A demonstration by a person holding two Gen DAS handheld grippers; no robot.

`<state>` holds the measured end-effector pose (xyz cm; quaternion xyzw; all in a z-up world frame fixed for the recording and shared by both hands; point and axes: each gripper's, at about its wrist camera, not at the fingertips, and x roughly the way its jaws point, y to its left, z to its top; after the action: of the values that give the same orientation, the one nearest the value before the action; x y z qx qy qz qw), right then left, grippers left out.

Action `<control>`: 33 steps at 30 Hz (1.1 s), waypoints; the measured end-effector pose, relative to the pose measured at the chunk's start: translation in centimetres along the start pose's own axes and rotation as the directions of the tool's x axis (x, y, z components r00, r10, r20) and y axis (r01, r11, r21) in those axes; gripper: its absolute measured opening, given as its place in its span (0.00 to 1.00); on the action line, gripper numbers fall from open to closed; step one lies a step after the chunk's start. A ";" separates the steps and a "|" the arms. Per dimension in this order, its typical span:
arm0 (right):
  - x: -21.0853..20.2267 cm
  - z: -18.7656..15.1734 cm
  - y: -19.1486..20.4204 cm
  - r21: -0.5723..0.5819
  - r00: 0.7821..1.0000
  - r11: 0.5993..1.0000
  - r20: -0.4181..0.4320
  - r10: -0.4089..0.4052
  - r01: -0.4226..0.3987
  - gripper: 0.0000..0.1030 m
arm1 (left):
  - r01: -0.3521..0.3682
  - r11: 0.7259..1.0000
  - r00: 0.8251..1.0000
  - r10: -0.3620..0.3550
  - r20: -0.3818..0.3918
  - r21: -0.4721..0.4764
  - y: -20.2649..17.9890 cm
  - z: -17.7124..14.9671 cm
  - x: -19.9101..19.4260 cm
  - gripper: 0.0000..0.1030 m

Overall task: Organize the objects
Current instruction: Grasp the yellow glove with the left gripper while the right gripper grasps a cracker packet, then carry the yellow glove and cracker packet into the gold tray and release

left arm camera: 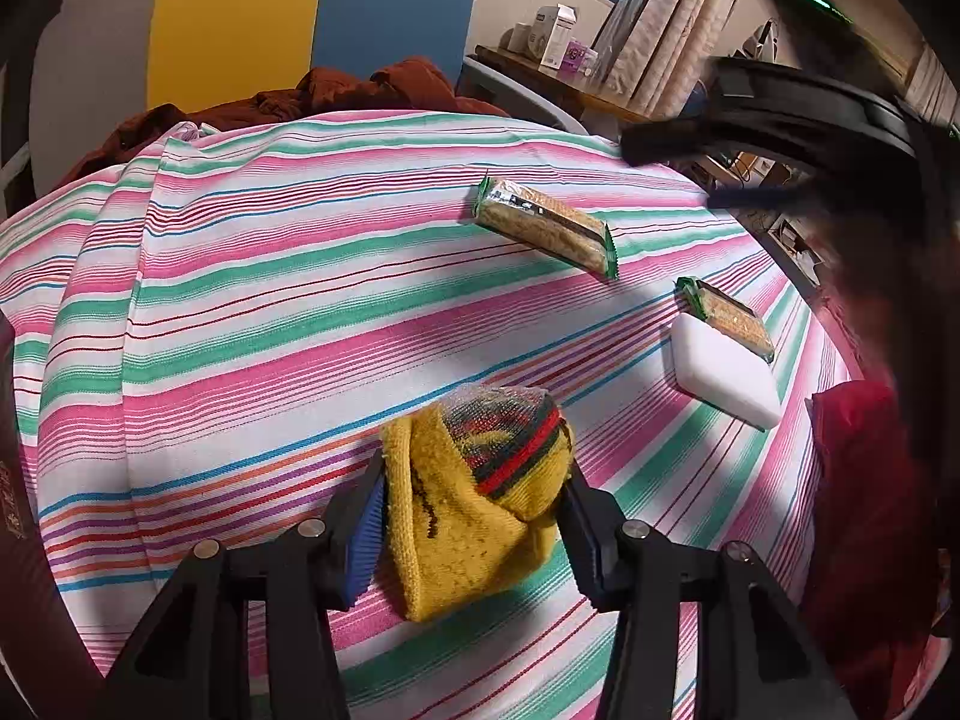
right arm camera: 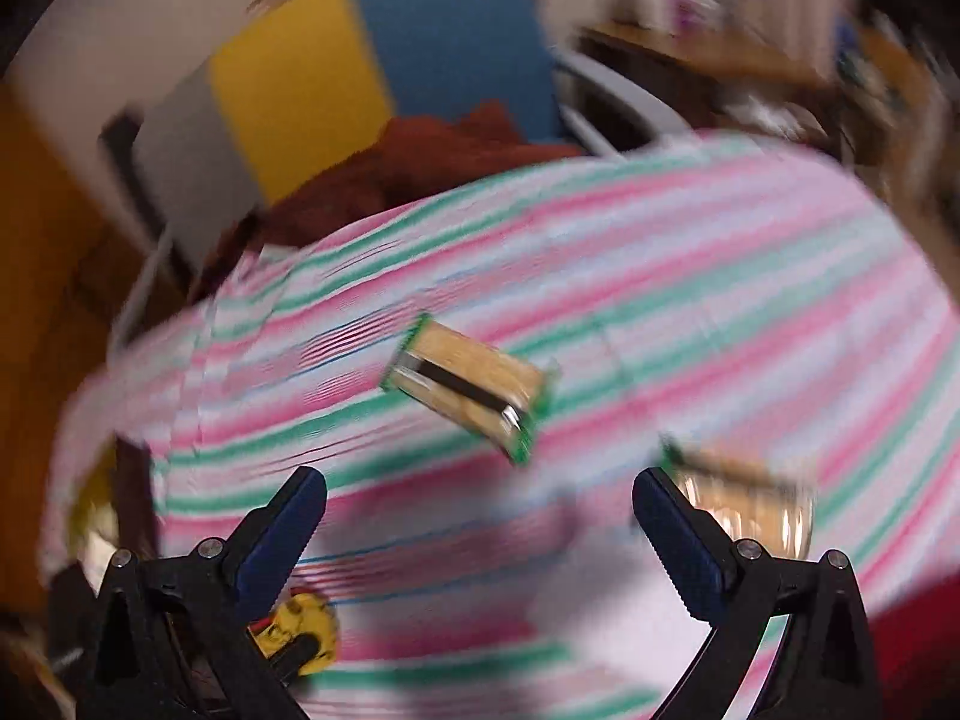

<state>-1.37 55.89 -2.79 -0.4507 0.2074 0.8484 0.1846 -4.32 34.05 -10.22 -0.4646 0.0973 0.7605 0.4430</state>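
Left wrist view: the left hand-held gripper [left arm camera: 471, 516] is clamped on a rolled yellow knitted sock with red and green bands [left arm camera: 480, 498], held just above the striped cloth-covered tabletop [left arm camera: 240, 300]. The squeeze should be kept firm during carrying. Two green-edged wrapped biscuit packs [left arm camera: 547, 227] and one white rounded block [left arm camera: 723, 375] are counted far right.

Right wrist view, blurred: the right hand-held gripper [right arm camera: 480, 516] stands wide apart, empty; two packs again.

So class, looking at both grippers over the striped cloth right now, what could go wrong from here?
1. The left gripper pinches the yellow sock only by its sides; most of it hangs loose, so it may slip out.
2. The right gripper is open and its view is blurred; it might knock the nearer snack pack beside its finger.
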 end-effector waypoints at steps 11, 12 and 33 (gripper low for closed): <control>11.2 4.6 3.5 -0.444 0.973 0.896 -0.191 -0.127 0.030 1.00 | 0.036 0.999 0.999 -0.035 0.025 -0.022 0.4 -0.5 0.2 0.55; 11.9 4.6 3.4 -0.459 0.970 0.888 -0.193 -0.146 0.042 1.00 | 0.041 0.999 0.999 -0.040 0.027 -0.027 0.5 -0.5 0.3 0.55; 9.3 0.1 2.1 -0.374 0.964 0.925 -0.264 -0.041 -0.063 0.46 | -0.015 1.000 1.000 0.015 0.010 0.003 0.1 -1.0 -1.4 0.47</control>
<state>-7.40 55.38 -10.17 -0.5867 0.0649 0.8050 0.0598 -3.54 32.57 -9.71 -0.4593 0.0995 0.7660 0.4386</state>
